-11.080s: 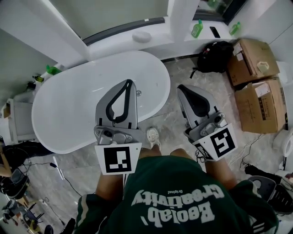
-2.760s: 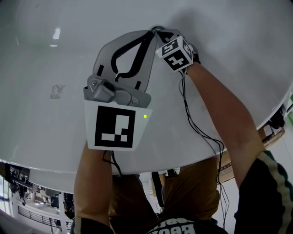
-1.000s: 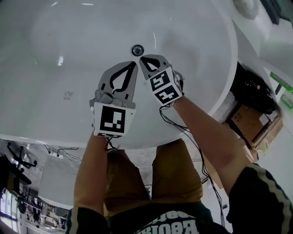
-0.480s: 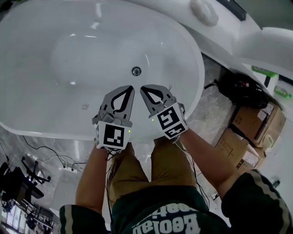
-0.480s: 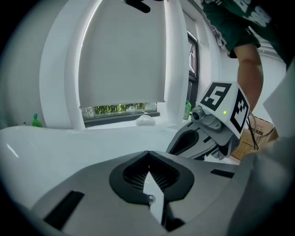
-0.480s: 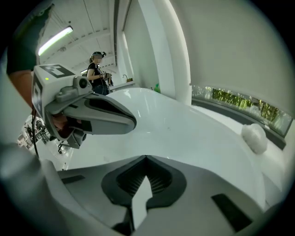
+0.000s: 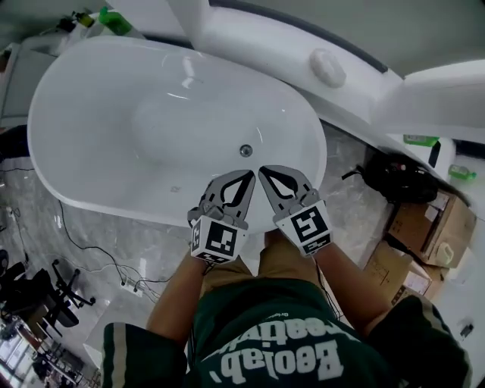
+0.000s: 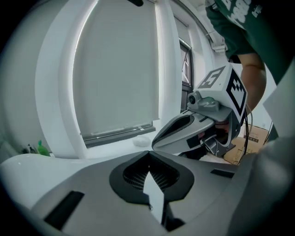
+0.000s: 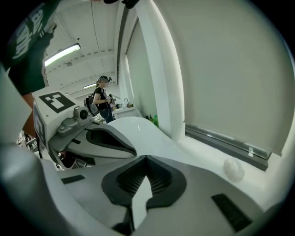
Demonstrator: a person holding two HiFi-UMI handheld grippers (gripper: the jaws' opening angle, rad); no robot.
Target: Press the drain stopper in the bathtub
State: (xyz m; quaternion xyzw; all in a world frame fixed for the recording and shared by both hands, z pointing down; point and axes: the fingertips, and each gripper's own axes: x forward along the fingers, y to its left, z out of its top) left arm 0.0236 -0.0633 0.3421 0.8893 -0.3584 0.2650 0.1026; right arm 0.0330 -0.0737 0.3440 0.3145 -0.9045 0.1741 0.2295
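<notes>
The white oval bathtub (image 7: 91,121) fills the upper left of the head view. Its small round metal drain stopper (image 7: 245,151) sits in the tub floor near the right end. My left gripper (image 7: 249,174) and right gripper (image 7: 263,170) hover side by side over the tub's near rim, tips pointing toward the stopper and a short way from it. Both are shut with nothing held. In the left gripper view its own tips (image 8: 148,152) meet, and the right gripper (image 8: 193,129) shows beside it. The right gripper view shows its closed tips (image 9: 146,158) and the left gripper (image 9: 99,136).
A white ledge with a round white lump (image 7: 327,67) runs behind the tub. A black bag (image 7: 398,176) and cardboard boxes (image 7: 420,227) stand on the floor at right. A green bottle (image 7: 115,19) stands at the tub's far left end. Cables (image 7: 91,246) and chairs lie at lower left. A person (image 9: 102,99) stands far off.
Both grippers have drawn back from the drain and risen out of the tub toward its near rim. The head view has pulled away, so the whole tub shows now.
</notes>
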